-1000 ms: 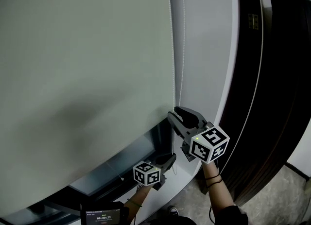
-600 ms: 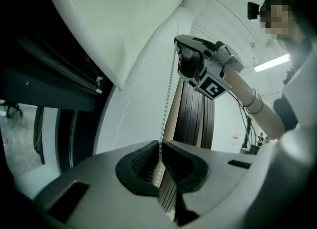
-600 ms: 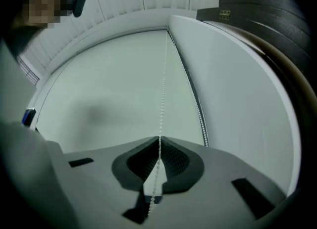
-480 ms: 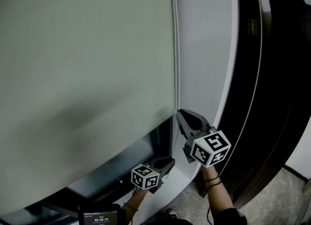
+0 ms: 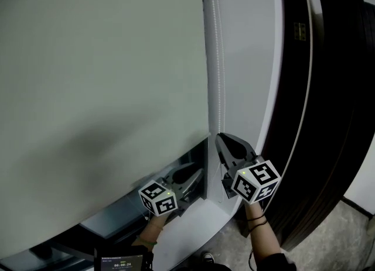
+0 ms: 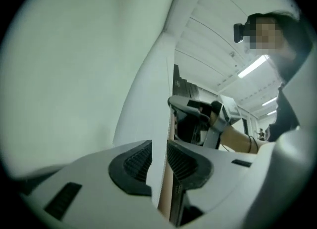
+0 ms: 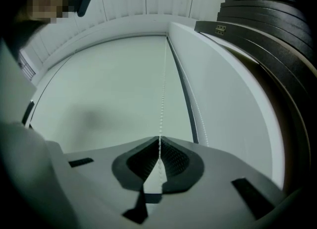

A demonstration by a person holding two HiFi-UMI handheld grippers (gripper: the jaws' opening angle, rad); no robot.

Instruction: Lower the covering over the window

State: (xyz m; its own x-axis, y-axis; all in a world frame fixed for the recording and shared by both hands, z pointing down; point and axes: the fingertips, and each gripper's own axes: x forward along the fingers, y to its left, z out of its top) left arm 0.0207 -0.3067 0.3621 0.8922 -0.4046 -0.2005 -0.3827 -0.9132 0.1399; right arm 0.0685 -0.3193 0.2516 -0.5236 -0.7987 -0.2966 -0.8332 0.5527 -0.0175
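Observation:
A pale roller blind (image 5: 105,76) covers most of the window, and dark glass (image 5: 117,217) shows below its slanted bottom edge. Its white bead chain (image 5: 218,76) hangs along the blind's right edge. My right gripper (image 5: 225,146) has just closed and is shut on that chain; in the right gripper view the chain (image 7: 162,94) runs straight into the meeting pads of the right gripper (image 7: 159,146). My left gripper (image 5: 181,176) sits low by the blind's bottom corner. The left gripper (image 6: 159,159) shows a narrow gap between its pads, nothing gripped.
Dark curtain folds (image 5: 328,117) hang at the right, beyond the white window frame (image 5: 246,59). A white sill (image 5: 193,229) runs under the grippers. A small display device (image 5: 120,261) sits at the bottom edge. Grey floor (image 5: 351,235) shows at the lower right.
The right gripper's wide jaws closed onto the bead chain. The left gripper rose and shifted left, up to the blind's bottom corner.

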